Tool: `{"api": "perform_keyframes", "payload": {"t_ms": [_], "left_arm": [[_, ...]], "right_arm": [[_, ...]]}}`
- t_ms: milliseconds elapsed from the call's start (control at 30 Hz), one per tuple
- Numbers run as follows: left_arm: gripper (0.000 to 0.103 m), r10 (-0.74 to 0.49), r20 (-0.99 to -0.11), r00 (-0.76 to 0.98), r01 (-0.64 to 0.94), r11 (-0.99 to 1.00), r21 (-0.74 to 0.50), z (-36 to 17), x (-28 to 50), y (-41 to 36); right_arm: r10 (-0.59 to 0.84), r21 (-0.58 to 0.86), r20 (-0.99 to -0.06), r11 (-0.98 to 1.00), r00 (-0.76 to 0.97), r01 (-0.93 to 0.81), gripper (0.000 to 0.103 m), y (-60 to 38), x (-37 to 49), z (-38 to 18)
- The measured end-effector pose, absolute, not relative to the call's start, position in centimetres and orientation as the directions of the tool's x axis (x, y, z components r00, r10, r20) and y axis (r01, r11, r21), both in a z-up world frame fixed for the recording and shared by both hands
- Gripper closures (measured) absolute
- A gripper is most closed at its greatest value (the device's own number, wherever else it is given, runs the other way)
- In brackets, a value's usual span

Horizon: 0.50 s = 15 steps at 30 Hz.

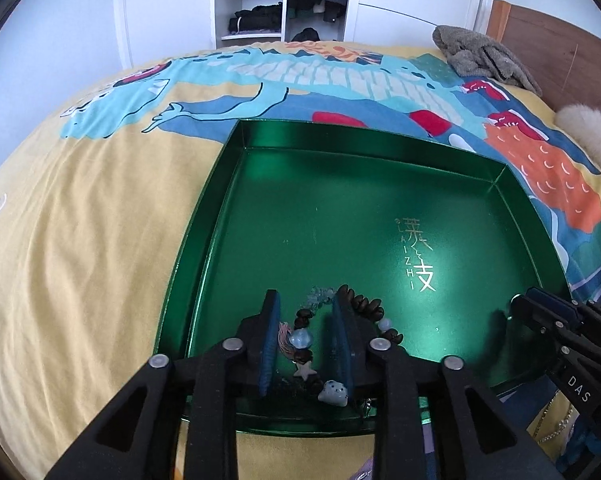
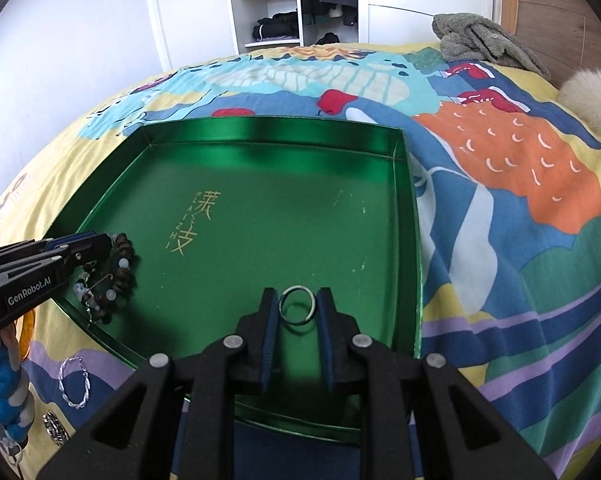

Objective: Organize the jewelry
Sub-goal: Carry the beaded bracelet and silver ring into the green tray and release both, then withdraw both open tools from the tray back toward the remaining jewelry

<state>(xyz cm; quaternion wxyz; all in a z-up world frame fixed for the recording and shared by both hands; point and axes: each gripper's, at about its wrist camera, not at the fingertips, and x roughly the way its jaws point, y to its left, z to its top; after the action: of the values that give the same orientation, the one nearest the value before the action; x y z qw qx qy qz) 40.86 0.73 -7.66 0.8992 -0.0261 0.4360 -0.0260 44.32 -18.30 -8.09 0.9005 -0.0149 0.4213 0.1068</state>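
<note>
A shiny green tray [image 1: 340, 184] lies on the bed; it also shows in the right wrist view [image 2: 260, 132]. My left gripper [image 1: 306, 304] is open over the tray's near left corner, its jaws astride a dark wooden bead bracelet [image 1: 364, 306] with pale blue beads, a star and a small blue charm; the bracelet [image 2: 120, 276] lies on the tray floor. My right gripper [image 2: 298, 300] holds a silver ring [image 2: 297, 305] between its jaws, just above the tray's near right part. The right gripper also appears in the left wrist view [image 1: 540, 312].
On the colourful bedspread [image 2: 500, 200] left of the tray lie a twisted silver bracelet [image 2: 74, 384], a blue and white beaded strand [image 2: 8, 384], a dark chain piece [image 2: 55, 428] and an orange loop [image 2: 27, 330]. A grey plush [image 2: 480, 40] and a fluffy cushion [image 2: 592, 100] lie by the headboard.
</note>
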Motion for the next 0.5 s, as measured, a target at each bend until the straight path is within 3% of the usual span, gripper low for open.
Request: {"api": "perform_keyframes", "payload": {"t_ms": [133, 500], "left_arm": [[0.058, -0.060, -0.765, 0.642, 0.019, 0.998, -0.063, -5.9, 39.9, 1.0], [0.057, -0.046, -0.686, 0.726, 0.004, 0.998, -0.062, 1.4, 32.4, 2.8]], "right_arm": [[0.179, 0.059, -0.750, 0.977, 0.637, -0.206, 0.063, -18.4, 43.6, -6.6], [0.207, 0.052, -0.666, 0.971, 0.717, -0.231, 0.058, -17.3, 37.4, 1.8]]}}
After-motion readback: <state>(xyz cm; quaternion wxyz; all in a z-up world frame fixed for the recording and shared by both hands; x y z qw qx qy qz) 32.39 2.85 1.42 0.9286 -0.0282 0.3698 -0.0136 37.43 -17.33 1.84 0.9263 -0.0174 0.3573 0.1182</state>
